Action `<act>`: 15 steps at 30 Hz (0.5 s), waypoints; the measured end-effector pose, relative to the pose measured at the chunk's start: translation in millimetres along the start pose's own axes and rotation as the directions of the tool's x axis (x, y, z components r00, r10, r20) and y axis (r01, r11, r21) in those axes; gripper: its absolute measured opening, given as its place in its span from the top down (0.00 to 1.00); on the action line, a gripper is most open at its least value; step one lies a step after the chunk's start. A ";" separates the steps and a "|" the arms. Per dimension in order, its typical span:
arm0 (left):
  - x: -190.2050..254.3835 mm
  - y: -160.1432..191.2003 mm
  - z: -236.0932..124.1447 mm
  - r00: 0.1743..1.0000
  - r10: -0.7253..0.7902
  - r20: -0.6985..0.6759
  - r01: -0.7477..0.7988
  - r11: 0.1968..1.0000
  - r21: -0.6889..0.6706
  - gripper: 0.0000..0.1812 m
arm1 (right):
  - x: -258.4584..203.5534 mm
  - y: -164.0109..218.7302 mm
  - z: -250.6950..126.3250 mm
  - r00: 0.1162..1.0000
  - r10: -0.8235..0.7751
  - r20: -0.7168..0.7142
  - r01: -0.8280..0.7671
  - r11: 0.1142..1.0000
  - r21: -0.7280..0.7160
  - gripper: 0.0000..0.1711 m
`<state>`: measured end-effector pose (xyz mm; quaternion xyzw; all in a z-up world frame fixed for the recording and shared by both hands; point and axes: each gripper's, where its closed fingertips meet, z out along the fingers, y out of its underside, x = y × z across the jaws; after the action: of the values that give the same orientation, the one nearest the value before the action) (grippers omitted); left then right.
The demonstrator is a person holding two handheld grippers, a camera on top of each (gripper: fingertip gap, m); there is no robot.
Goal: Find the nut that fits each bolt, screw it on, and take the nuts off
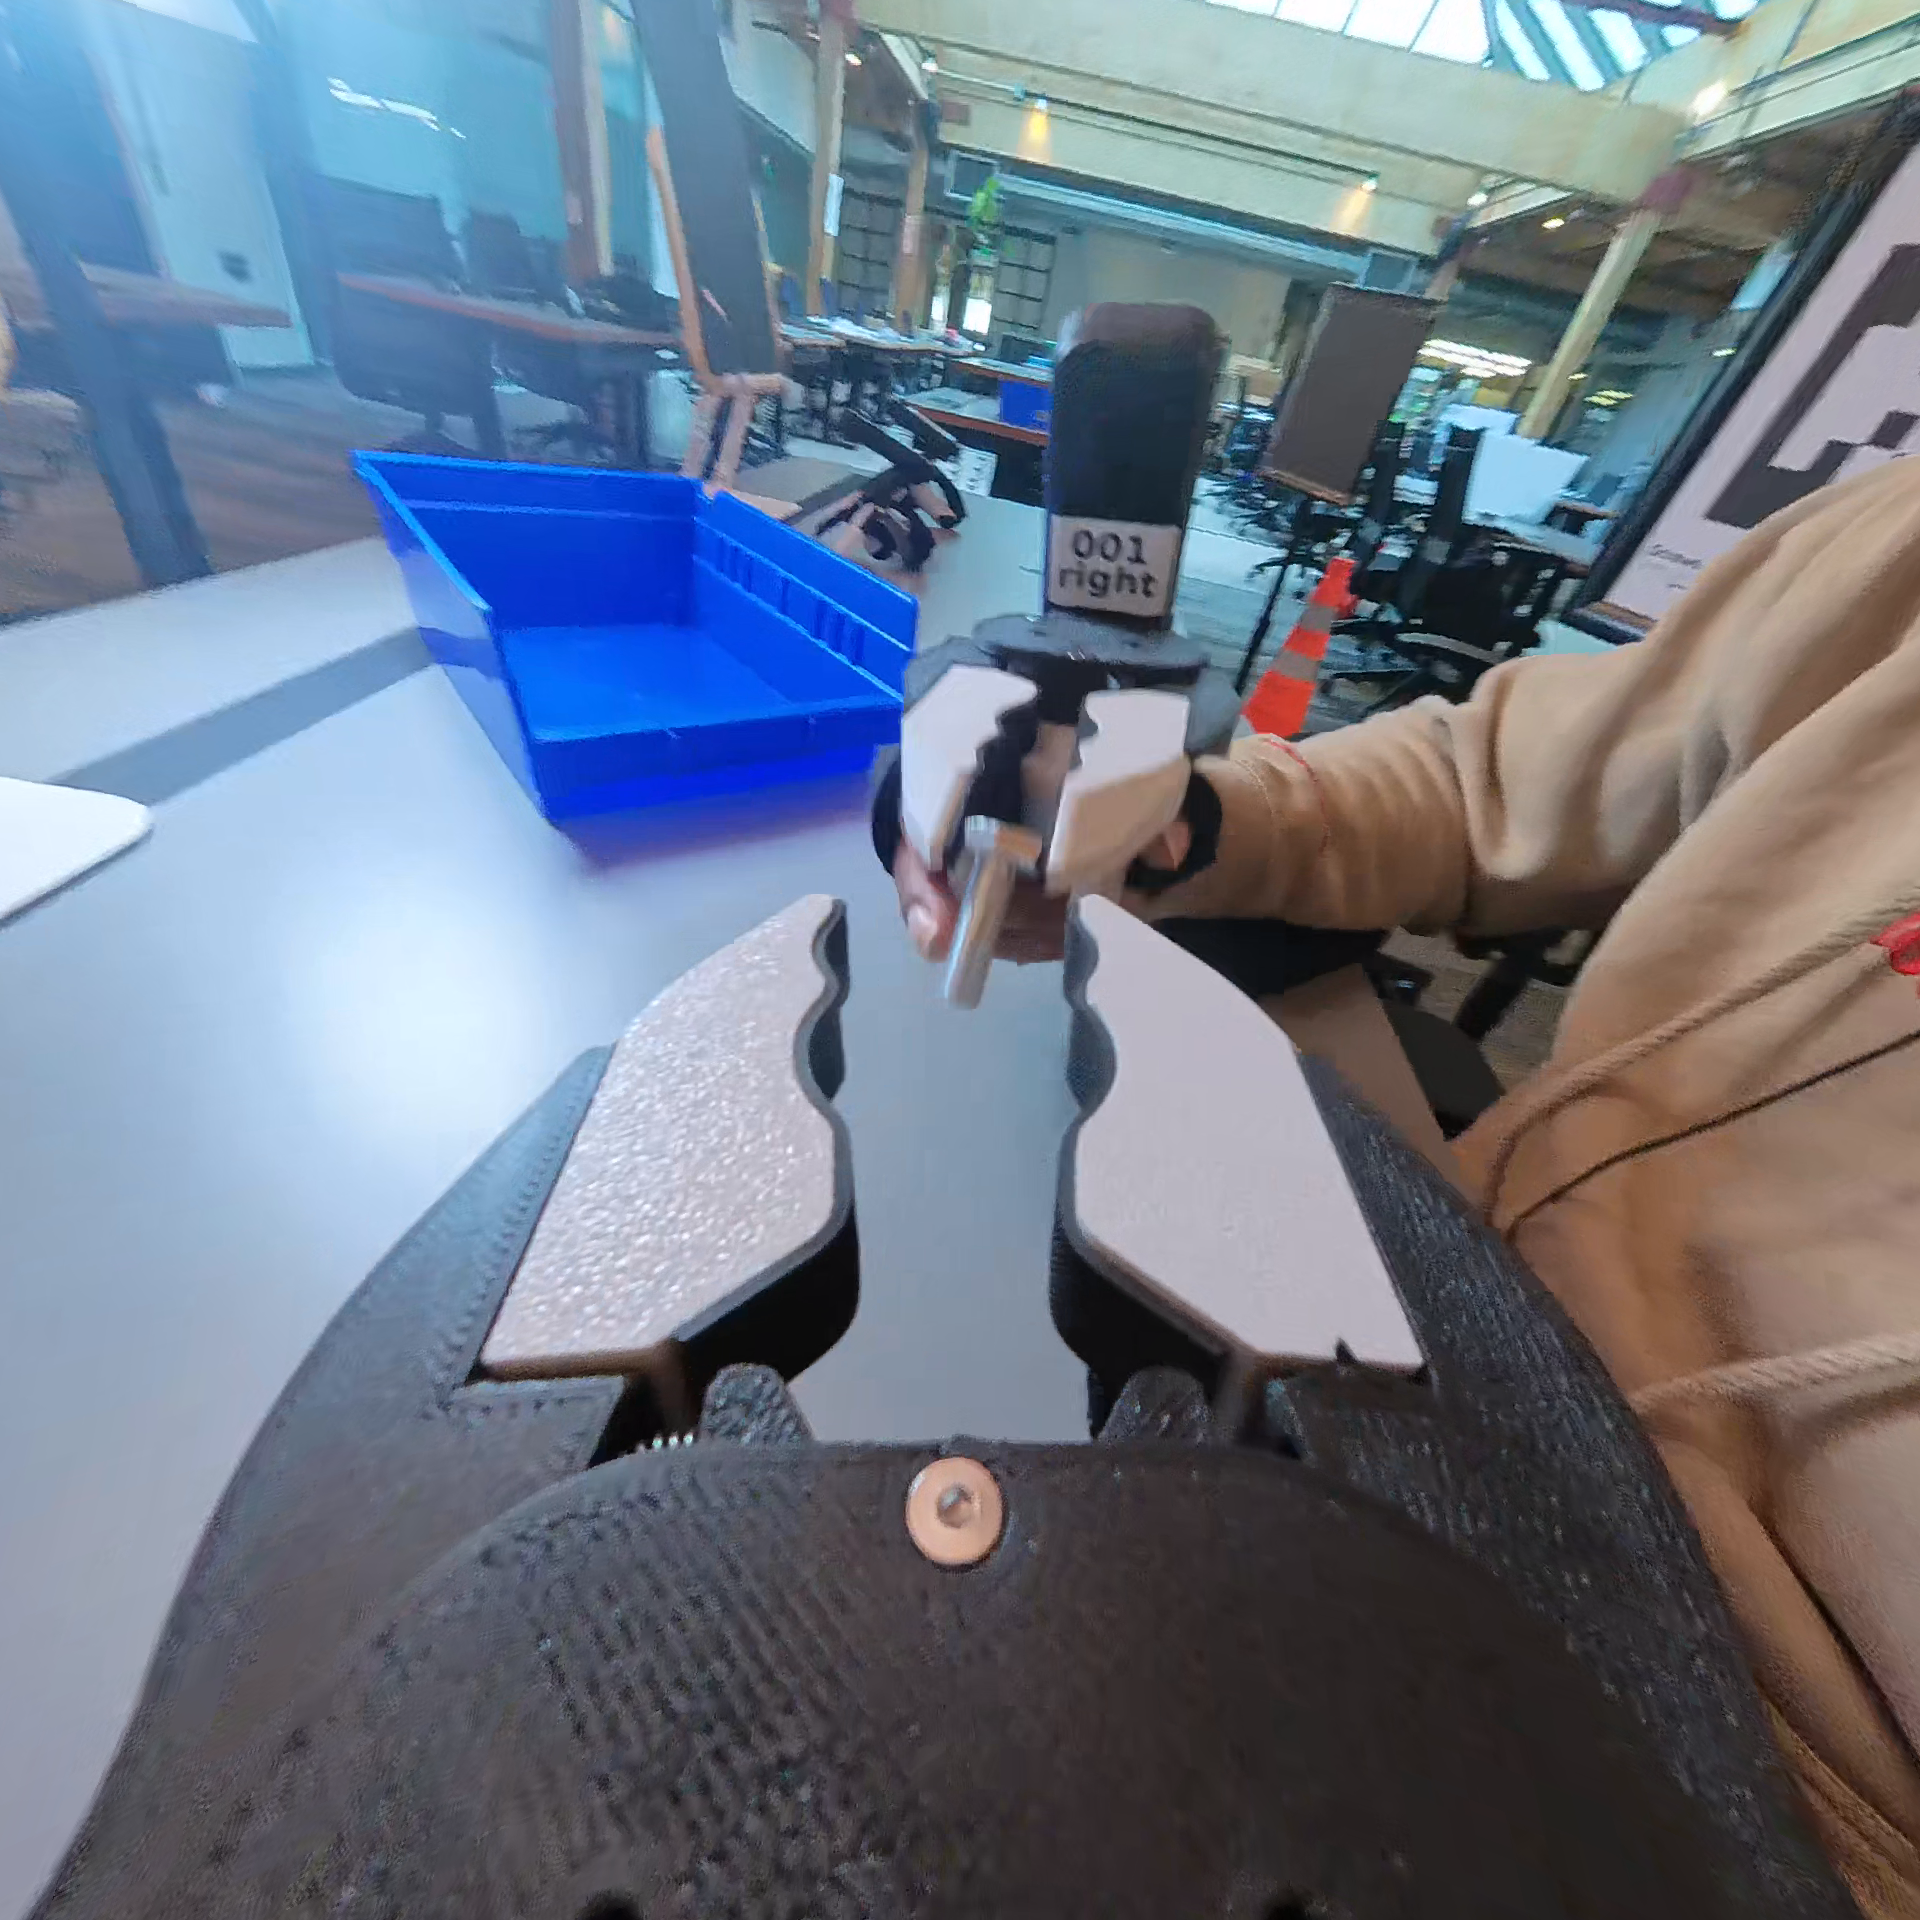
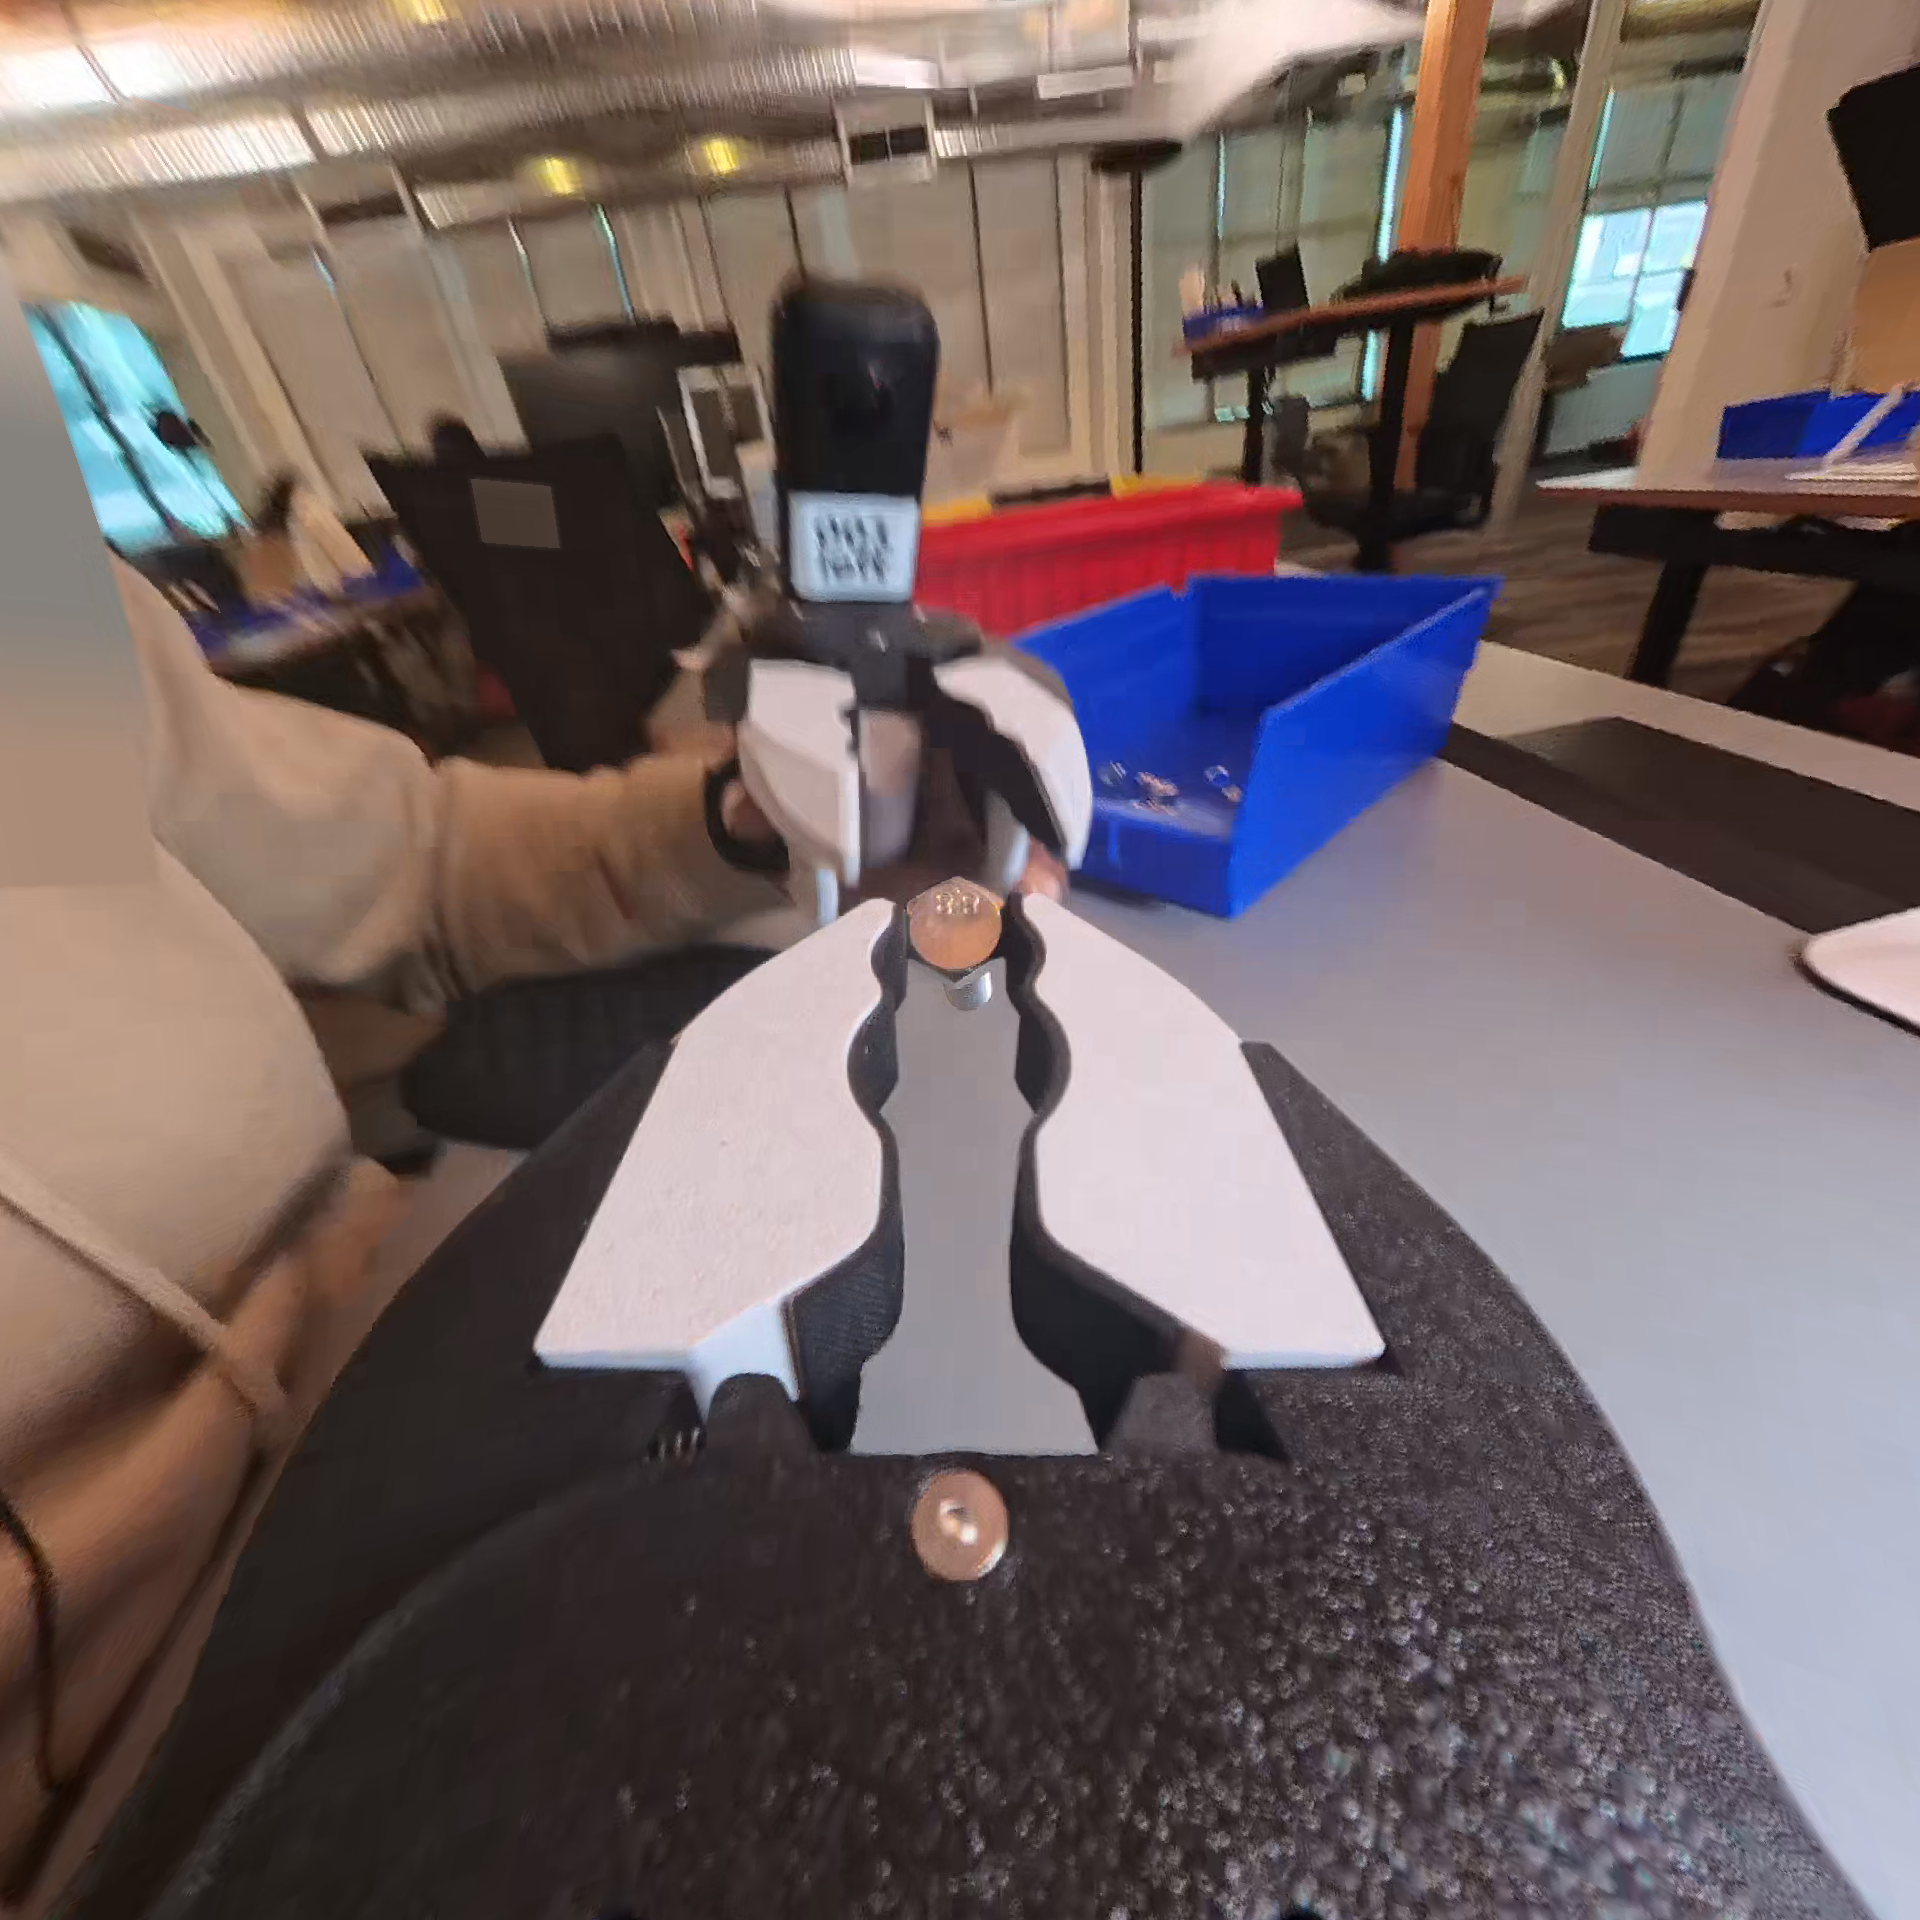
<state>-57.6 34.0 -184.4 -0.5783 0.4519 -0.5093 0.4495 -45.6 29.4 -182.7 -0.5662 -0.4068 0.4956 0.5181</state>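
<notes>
My right gripper (image 2: pixel 954 935) is shut on the hex head of a silver bolt (image 2: pixel 954 928). In the left wrist view the right gripper (image 1: pixel 992 831) faces me, and the bolt (image 1: pixel 975 925) hangs from it, shaft slanting down toward my fingers. My left gripper (image 1: pixel 956 935) is open and empty. The bolt's free end shows in the gap between its fingertips (image 1: pixel 821 935); I cannot tell if they touch. In the right wrist view the left gripper (image 2: pixel 930 852) hovers open just beyond the bolt. I see no nut on the bolt.
A blue bin (image 1: pixel 665 644) stands on the grey table (image 1: pixel 312 1039) behind the grippers; in the right wrist view the bin (image 2: pixel 1340 717) holds several small metal parts (image 2: pixel 1153 790). A red bin (image 2: pixel 1101 551) stands behind it. A white flat object (image 2: pixel 1870 966) lies at the table's side. A person's beige sleeves hold both grippers. Both grippers' tips are close together, under 4 cm apart.
</notes>
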 end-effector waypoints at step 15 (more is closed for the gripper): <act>13.7 3.4 6.3 0.995 0.103 0.012 -0.102 0.993 -0.062 0.96 | -8.0 9.3 2.5 0.997 -0.063 0.043 0.065 0.996 -0.057 0.89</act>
<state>-50.6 20.3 -185.7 -0.5716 0.4930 -0.4670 0.4606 -50.0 20.9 -190.7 -0.5574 -0.4495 0.4782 0.5085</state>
